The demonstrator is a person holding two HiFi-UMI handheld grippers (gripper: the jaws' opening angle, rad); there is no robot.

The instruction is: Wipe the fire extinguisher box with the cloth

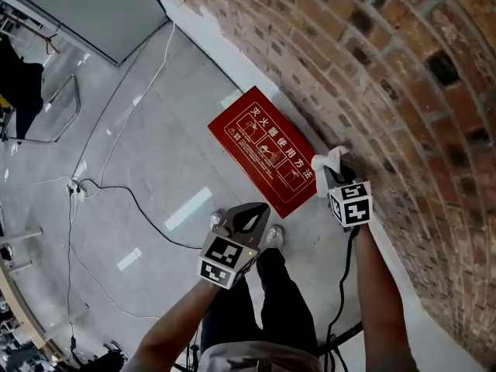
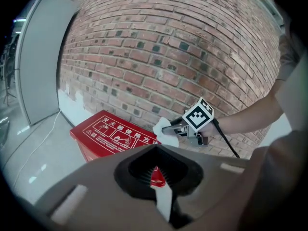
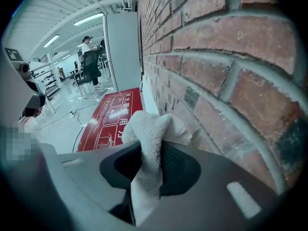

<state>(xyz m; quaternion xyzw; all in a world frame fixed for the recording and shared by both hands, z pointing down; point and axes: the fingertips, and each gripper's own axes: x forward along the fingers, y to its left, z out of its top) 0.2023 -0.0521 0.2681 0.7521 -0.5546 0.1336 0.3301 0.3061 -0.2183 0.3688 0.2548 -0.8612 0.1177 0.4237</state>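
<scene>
Right tongs [image 3: 151,150] pinch the white cloth [image 3: 148,129] tight, and a puff of it sticks out in front. Left tongs [image 2: 156,170] are closed with nothing in them. Just ahead of the cloth and a bit lower is the red fire extinguisher box [image 1: 262,152], beside the brick wall [image 1: 372,68]. I think wiping is about to start. Next, the cloth must press on the red top and rub along it.

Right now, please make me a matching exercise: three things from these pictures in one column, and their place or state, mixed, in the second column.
1. fire extinguisher box
2. cloth
3. left claw

A. gripped in the right claw
B. shut, nothing between
C. on the floor beside the brick wall

Pairs: 1-C, 2-A, 3-B
</scene>
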